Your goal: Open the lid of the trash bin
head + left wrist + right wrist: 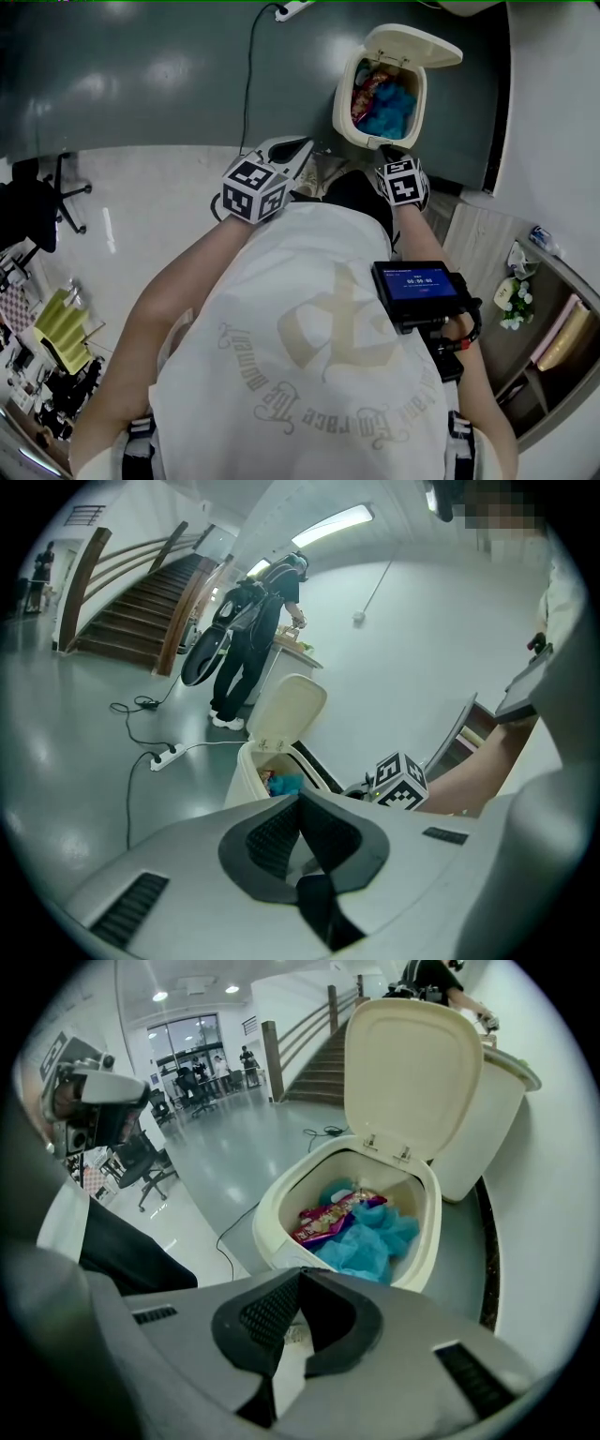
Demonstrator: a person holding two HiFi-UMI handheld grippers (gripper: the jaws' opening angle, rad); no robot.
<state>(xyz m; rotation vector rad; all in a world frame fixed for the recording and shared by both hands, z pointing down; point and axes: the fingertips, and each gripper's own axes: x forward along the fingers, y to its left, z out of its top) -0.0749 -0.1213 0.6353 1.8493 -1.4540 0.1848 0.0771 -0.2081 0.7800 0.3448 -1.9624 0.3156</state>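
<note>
The cream trash bin (343, 105) stands on the grey floor ahead of me, its lid (412, 45) swung up and back. Inside lie blue material (375, 1241) and a red wrapper (323, 1222). My right gripper (392, 152) is shut and holds nothing, its tips just short of the bin's near rim (272, 1218). The open lid (412, 1072) stands upright behind the opening. My left gripper (296, 156) is shut too, holding nothing, a little left of the bin (246, 778) and farther back. From there I see the lid (289, 710) and the right gripper's marker cube (401, 782).
A power strip with its cable (164, 757) lies on the floor left of the bin. A person (248, 639) stands beyond it near a staircase (131, 611). An office chair (56, 197) is at the left, shelves (525, 300) at the right, and a white curved wall behind the bin.
</note>
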